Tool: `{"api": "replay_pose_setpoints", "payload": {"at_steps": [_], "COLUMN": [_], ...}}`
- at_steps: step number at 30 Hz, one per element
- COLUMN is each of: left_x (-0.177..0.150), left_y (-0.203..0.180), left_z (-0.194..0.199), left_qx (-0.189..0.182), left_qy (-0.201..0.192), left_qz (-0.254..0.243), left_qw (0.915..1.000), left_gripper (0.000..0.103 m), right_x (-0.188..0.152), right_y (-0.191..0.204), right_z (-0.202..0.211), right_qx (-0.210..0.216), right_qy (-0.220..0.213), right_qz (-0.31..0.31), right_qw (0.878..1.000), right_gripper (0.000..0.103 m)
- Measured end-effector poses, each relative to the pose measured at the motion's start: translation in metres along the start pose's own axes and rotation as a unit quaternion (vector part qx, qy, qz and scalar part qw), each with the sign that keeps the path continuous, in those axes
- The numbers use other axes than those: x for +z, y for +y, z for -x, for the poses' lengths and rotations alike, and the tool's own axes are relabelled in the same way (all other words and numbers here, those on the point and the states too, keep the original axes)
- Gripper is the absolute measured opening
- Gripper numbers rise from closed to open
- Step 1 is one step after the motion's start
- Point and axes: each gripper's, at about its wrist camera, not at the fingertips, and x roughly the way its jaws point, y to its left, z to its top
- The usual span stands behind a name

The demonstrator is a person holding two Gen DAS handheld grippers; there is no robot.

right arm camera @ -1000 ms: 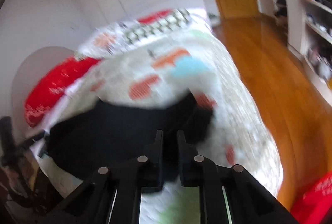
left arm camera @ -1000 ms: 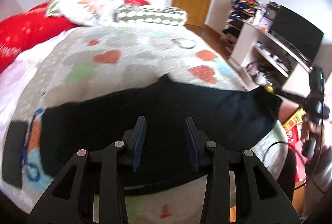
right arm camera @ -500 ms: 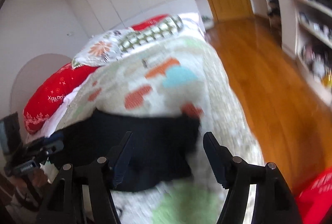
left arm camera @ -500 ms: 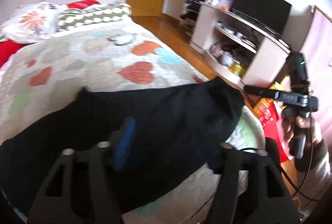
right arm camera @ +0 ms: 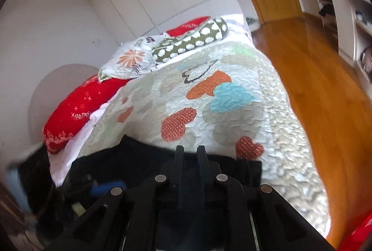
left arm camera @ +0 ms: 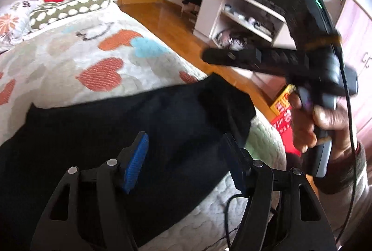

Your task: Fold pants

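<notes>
Black pants (left arm camera: 130,125) lie flat across the near end of a bed with a heart-pattern quilt (left arm camera: 69,60). My left gripper (left arm camera: 186,153) is open, its blue-padded fingers (left arm camera: 137,158) spread just above the pants near their right end. My right gripper (right arm camera: 190,153) has its jaws nearly together over the far edge of the pants (right arm camera: 139,153); I see no cloth between them. In the left wrist view the right gripper (left arm camera: 209,57) hovers above the right corner of the pants, held in a hand.
Pillows (right arm camera: 188,41) and a red bolster (right arm camera: 76,109) lie at the head of the bed. Wooden floor (right arm camera: 325,79) runs along the bed's right side. A white shelf unit (left arm camera: 239,16) with a TV stands by the wall. A red package (left arm camera: 286,116) sits beside the bed corner.
The right gripper closed from wide open to nearly shut and moved toward the pants' far edge. The left gripper swung right along the pants and stays open. The pants have not visibly moved.
</notes>
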Motion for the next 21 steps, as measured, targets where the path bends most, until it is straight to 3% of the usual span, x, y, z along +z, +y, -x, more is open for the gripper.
{"api": "replay_pose_setpoints", "payload": {"at_steps": [3, 5, 6, 9, 11, 12, 13, 14, 19, 21], "left_x": [-0.008, -0.012, -0.012, -0.012, -0.011, -0.012, -0.012, -0.013, -0.004, 0.002], "left_y": [-0.008, -0.007, -0.007, -0.006, -0.010, -0.013, -0.015, -0.016, -0.002, 0.010], "left_z": [-0.001, -0.003, -0.004, -0.008, -0.011, -0.011, -0.011, -0.011, -0.012, -0.017], "left_qx": [0.006, 0.017, 0.020, 0.016, 0.011, 0.009, 0.007, 0.007, -0.005, -0.034], "left_qy": [0.000, 0.006, 0.007, 0.009, 0.011, 0.012, 0.011, 0.010, 0.003, 0.003], "left_qz": [-0.030, -0.045, -0.049, -0.054, -0.053, -0.054, -0.056, -0.058, -0.030, 0.007], "left_qw": [0.9995, 0.9988, 0.9986, 0.9984, 0.9984, 0.9985, 0.9984, 0.9983, 0.9995, 0.9994], "left_gripper": [0.065, 0.065, 0.065, 0.065, 0.065, 0.065, 0.065, 0.065, 0.065, 0.065], "right_x": [-0.007, -0.020, -0.031, -0.052, -0.062, -0.065, -0.064, -0.060, -0.015, 0.002], "right_y": [-0.016, -0.027, -0.035, -0.048, -0.052, -0.052, -0.049, -0.042, 0.006, 0.016], "right_z": [0.017, 0.031, 0.037, 0.036, 0.023, 0.016, 0.011, 0.010, 0.010, -0.012], "right_qx": [-0.001, 0.000, 0.000, 0.000, 0.030, 0.035, 0.046, 0.063, 0.119, 0.132], "right_qy": [-0.006, -0.002, 0.005, 0.046, 0.068, 0.079, 0.085, 0.082, 0.028, 0.037], "right_qz": [-0.030, -0.043, -0.049, -0.071, -0.082, -0.083, -0.078, -0.065, 0.005, 0.012], "right_qw": [1.000, 0.999, 0.999, 0.996, 0.994, 0.993, 0.992, 0.992, 0.992, 0.990], "right_gripper": [0.019, 0.066, 0.070, 0.070, 0.066, 0.058, 0.032, 0.023, 0.019, 0.019]}}
